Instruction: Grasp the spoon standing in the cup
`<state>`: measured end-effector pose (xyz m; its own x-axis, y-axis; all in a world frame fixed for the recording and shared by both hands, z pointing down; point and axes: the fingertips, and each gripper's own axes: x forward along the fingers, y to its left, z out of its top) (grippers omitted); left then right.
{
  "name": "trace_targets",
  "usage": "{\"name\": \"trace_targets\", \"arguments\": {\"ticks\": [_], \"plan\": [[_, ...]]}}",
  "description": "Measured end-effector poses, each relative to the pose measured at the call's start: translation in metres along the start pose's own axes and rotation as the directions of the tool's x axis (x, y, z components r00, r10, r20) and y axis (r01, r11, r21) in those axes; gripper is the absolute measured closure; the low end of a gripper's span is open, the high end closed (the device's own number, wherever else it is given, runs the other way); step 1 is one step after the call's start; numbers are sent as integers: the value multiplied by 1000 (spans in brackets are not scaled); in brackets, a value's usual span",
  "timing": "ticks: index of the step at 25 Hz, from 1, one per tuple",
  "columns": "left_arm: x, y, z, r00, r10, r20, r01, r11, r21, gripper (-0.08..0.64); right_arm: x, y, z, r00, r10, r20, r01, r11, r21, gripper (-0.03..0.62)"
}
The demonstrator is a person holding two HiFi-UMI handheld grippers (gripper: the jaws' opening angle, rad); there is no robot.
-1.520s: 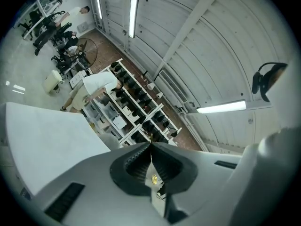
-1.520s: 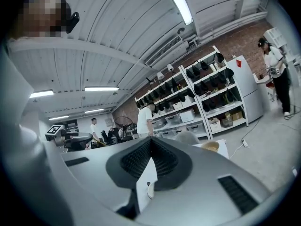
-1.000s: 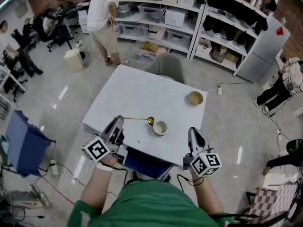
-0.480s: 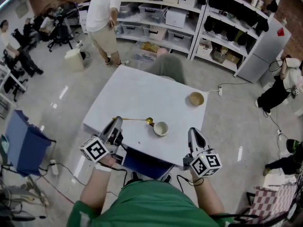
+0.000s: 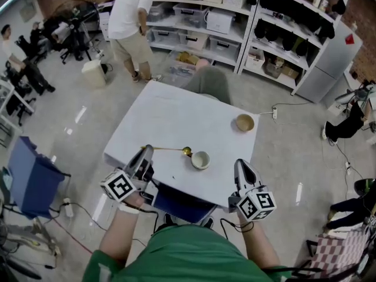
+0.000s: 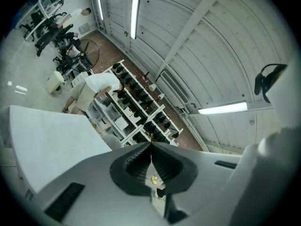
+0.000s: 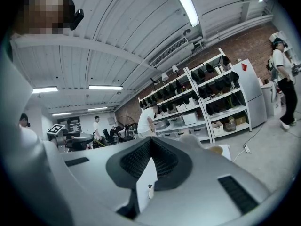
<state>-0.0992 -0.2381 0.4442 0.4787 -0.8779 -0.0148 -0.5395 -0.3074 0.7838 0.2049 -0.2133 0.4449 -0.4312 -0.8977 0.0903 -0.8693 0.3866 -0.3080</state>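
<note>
Spoon point(image 5: 171, 148), gold: handle pinched in the closed jaws of the left gripper point(image 5: 147, 150). It stretches right over the white table point(image 5: 176, 113), its bowl end just left of the cup point(image 5: 200, 160) and outside it. Right gripper point(image 5: 239, 163): jaws pressed together, empty, at the table's near edge, right of the cup. Positions match those a second ago.

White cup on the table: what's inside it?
The white cup looks empty, though it is too small to check its bottom. The gold spoon is outside, bowl beside the rim, handle clamped in the left tool.
</note>
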Motion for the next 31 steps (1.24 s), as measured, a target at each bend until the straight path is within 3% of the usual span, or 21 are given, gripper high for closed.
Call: {"name": "trace_targets", "arguments": {"ticks": [20,31], "plan": [[-19,1,-6,999,2,33,-2,1000,-8,537,-6,4,-8,1000,32,-1,-32,1000,0,571],[-28,11,-29,997,74,26,-73,997,-39,537,-18,-1,-21,998,39,-40,-38,999,13,571]]}}
